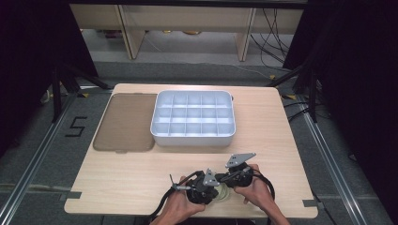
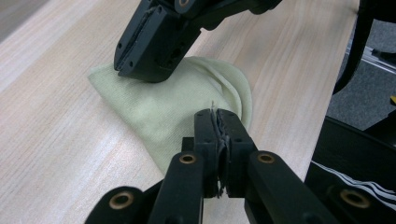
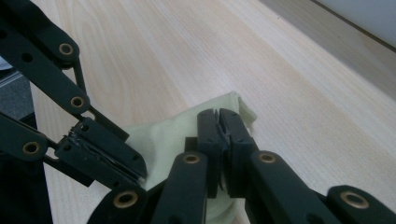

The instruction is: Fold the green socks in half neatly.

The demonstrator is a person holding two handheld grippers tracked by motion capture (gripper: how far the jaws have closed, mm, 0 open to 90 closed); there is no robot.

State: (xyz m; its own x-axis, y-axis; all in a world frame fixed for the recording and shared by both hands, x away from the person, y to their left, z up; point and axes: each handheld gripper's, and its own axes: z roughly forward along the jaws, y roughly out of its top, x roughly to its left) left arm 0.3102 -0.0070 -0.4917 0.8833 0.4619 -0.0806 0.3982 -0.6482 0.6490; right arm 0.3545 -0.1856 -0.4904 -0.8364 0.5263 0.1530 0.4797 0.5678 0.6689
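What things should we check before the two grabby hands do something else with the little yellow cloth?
1. Left gripper shut on the pale yellow cloth: ok, its fingers are closed at the cloth's edge.
2. Right gripper shut on the cloth: ok, fingers closed on its far edge.
3. Cloth lying on the table: ok, near the front edge.
4. Cloth lying flat and smooth: not ok, it is folded and bunched.
5. White divided tray out of the way: ok, it sits farther back.
6. Brown mat out of the way: ok, beside the tray.
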